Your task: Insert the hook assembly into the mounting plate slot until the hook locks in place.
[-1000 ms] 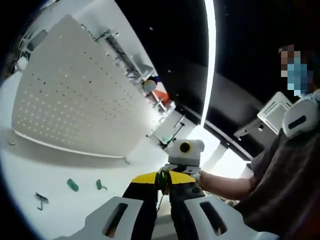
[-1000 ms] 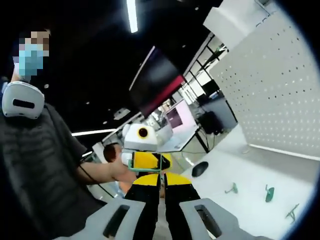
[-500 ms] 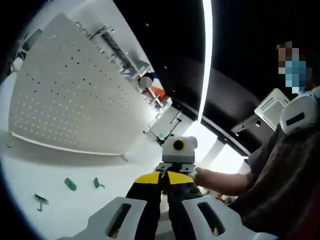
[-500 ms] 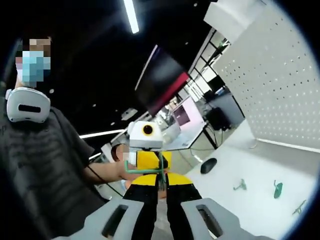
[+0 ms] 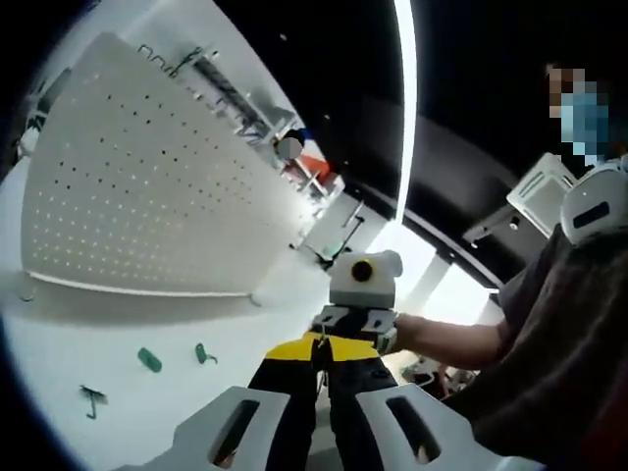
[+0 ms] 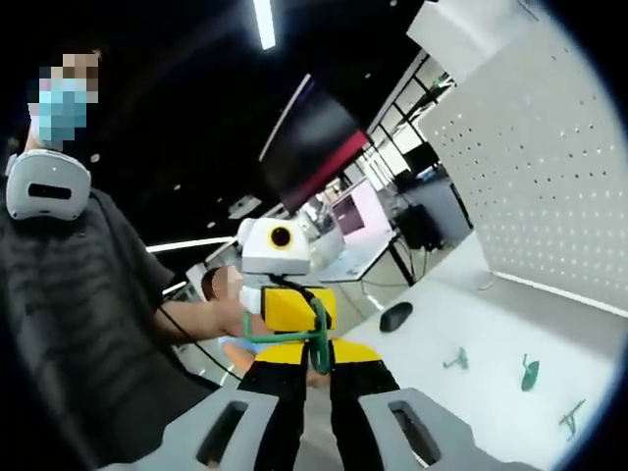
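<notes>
Flanking both hand-held grippers (image 5: 321,361) (image 6: 316,365), each pinching the green hook assembly (image 6: 294,332): pegboard (image 5: 137,206), loose hooks (image 5: 149,359).

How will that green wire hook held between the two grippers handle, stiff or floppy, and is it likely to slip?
The green wire hook keeps its bent shape unsupported between the left gripper and right gripper, so probably stiff. It looks thin, so likely light. Such a narrow wire could pivot or slip between the jaws.

pegboard (image 5: 147,196) upright, far side | table (image 5: 147,412) foreground open | three small hooks (image 5: 149,359) scattered near board
</notes>
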The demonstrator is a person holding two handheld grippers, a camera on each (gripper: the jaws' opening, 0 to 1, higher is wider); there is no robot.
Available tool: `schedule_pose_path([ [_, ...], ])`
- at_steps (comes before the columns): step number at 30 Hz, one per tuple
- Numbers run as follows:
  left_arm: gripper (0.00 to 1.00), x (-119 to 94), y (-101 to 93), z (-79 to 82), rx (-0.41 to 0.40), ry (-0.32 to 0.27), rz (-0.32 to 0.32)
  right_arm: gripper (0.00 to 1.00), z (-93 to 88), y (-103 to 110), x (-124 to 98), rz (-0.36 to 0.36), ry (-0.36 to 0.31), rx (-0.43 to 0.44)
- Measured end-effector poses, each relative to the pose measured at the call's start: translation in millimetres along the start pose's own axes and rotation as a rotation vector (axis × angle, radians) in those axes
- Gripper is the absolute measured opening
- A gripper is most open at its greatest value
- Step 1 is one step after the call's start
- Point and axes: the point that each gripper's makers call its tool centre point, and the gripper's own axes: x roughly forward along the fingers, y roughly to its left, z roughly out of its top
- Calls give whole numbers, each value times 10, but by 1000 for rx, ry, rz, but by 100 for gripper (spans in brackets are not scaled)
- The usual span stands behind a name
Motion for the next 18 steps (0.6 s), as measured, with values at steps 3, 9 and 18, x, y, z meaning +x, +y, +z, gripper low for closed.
schedule_pose_path([
  [3,2,8,14,1,13,11,8,10,-18,3,-5,-6,13,-9],
  [9,2,-18,104,32,29,13,53,12,-106,-126,-58,-108,80,-68],
  [18,2,-130,438,-26,180,75,246,16,-220,-312,-207,-254,143,-97],
])
